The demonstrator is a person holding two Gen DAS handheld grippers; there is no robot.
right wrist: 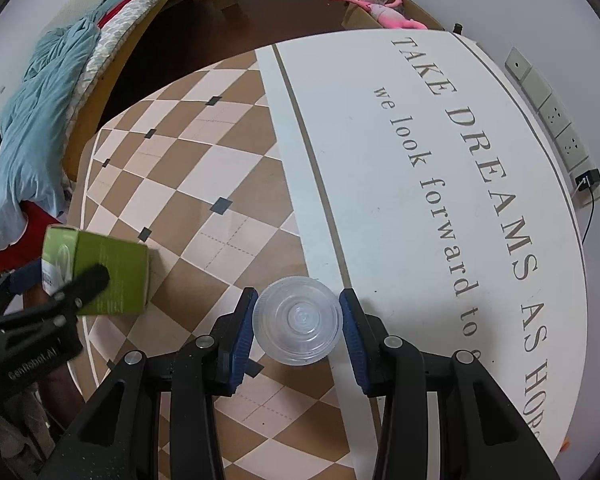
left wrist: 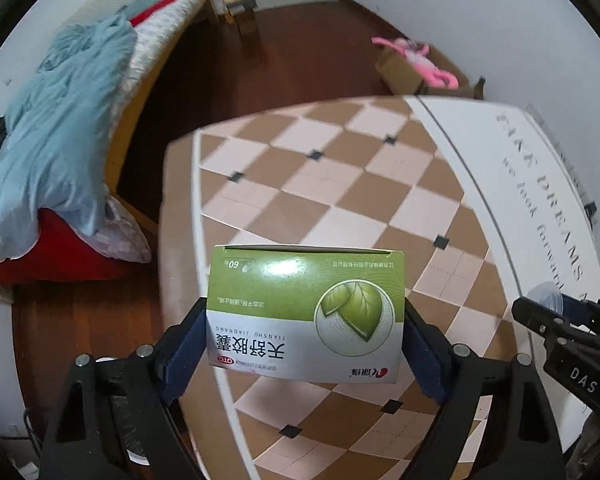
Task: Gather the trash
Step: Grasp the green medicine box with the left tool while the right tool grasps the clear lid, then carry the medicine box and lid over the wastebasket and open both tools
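Note:
A green and white medicine box (left wrist: 305, 312) sits between the blue pads of my left gripper (left wrist: 305, 306), which is shut on its two short sides above the checked table mat (left wrist: 340, 184). The right wrist view shows the same box (right wrist: 112, 276) by the table's left edge. My right gripper (right wrist: 298, 294) is shut on a clear round plastic cup (right wrist: 298, 322), pads pressed against its sides, over the seam between the checked part and the white lettered part (right wrist: 420, 200). In the left wrist view, the cup (left wrist: 545, 296) shows at the right gripper's tip.
A bed with a blue blanket (left wrist: 60, 128) and red bedding lies left of the table, dark wood floor between. A cardboard box with a pink soft toy (right wrist: 380, 10) stands beyond the table's far end. Wall sockets (right wrist: 556, 120) with a plugged charger run along the right wall.

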